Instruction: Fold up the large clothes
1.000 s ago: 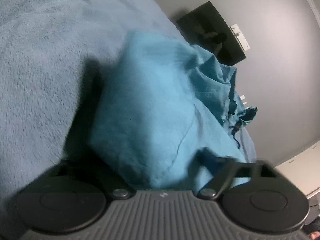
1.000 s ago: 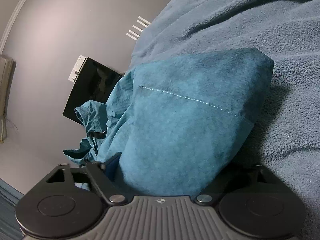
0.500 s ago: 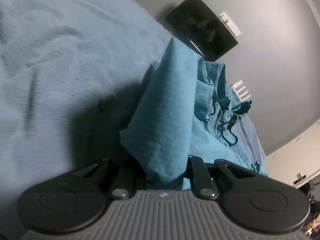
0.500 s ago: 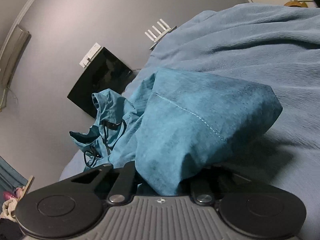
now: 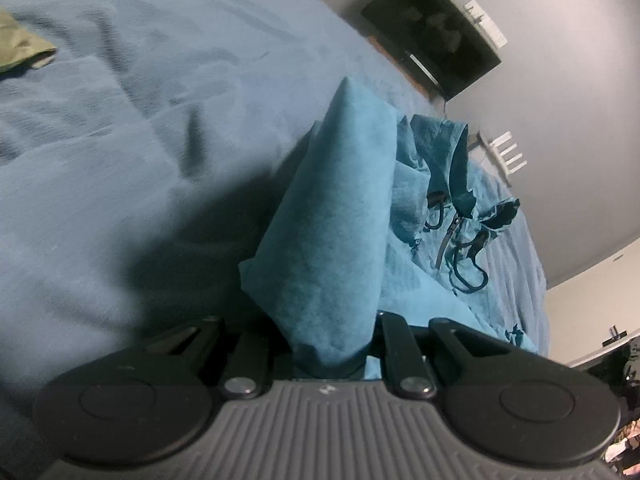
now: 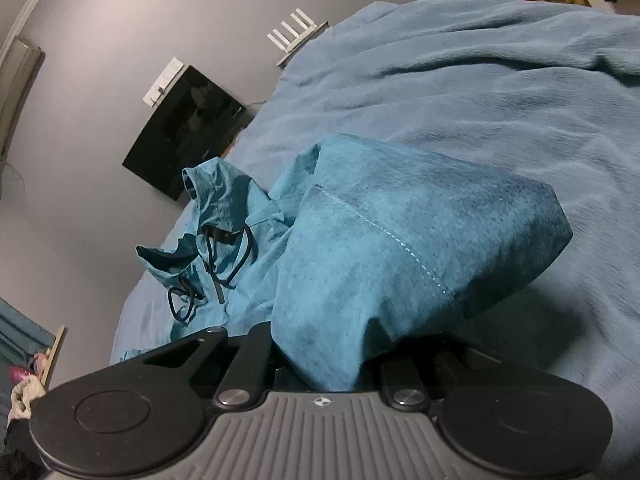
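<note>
Teal hooded jacket [image 5: 332, 220] hem's now pinched tight in both the left gripper [image 5: 332, 344] and right gripper [image 6: 326, 364], which just closed and lifted it, so folding can start.

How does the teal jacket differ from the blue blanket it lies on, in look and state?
The teal jacket is a saturated teal, while the blue blanket is a paler grey-blue. The jacket is bunched, with its near edge raised where the left gripper and right gripper pinch it; the blanket lies spread flat with shallow wrinkles. The jacket carries a zipper and black drawcords; the blanket is plain. Both are soft fabric.
</note>
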The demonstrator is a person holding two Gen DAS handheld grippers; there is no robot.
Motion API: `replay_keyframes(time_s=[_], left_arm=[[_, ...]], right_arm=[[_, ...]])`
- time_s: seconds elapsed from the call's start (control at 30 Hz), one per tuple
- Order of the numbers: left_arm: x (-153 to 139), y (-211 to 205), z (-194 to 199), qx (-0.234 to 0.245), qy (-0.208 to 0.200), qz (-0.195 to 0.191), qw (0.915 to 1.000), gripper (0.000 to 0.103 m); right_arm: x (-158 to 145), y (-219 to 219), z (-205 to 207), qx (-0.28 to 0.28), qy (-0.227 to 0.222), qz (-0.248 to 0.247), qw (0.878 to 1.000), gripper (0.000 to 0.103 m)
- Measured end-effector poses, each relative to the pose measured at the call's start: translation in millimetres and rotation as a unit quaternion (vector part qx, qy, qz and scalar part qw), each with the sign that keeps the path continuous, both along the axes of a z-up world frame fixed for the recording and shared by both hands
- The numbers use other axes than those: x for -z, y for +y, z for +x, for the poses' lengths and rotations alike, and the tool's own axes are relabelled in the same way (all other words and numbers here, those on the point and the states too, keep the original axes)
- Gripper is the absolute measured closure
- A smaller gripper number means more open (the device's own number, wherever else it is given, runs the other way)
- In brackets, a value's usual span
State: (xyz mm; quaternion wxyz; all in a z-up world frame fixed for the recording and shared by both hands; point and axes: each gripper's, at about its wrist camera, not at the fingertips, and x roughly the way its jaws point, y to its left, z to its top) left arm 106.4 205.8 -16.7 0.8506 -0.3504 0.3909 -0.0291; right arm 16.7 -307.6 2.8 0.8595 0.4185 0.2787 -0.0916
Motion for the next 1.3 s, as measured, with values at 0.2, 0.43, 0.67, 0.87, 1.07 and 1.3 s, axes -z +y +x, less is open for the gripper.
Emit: replay_keyframes(time_s=[0.2, 0.43, 0.67, 0.87, 1.07, 1.3], left_arm=[[-10.6, 3.5, -11.4, -0.032, 0.055, 0.049, 0.9968, 0.064], [-30.7, 33.7, -31.8, -0.136, 0.031, 0.041, 0.9894, 0.042], [-62.0, 7.2, -34.3, -0.086, -0.064, 0.130, 0.9858, 0.023], [-40.3, -52.9, -4.9, 0.056, -0.064, 0.144, 0.9859, 0.023], [-20.4, -82.0, 17.4, 0.099, -0.047, 0.156, 0.9816, 0.023], [7.6, -88.6, 46.4, 0.116, -0.022, 0.131, 0.9844, 0.023]], right_arm=[[-7.0, -7.8, -4.1, 0.028, 0.050, 0.014, 0.998, 0.058], [-20.8, -36.7, -31.9, 0.113, 0.036, 0.018, 0.993, 0.019], [-37.5, -42.7, -47.4, 0.133, 0.012, -0.076, 0.988, 0.015], [-55.0, 1.6, -37.4, 0.096, -0.007, -0.219, 0.971, 0.012], [-76.3, 7.3, -42.1, 0.129, -0.049, -0.295, 0.945, 0.012], [-61.9, 40.1, -5.2, -0.040, -0.041, -0.266, 0.962, 0.013]])
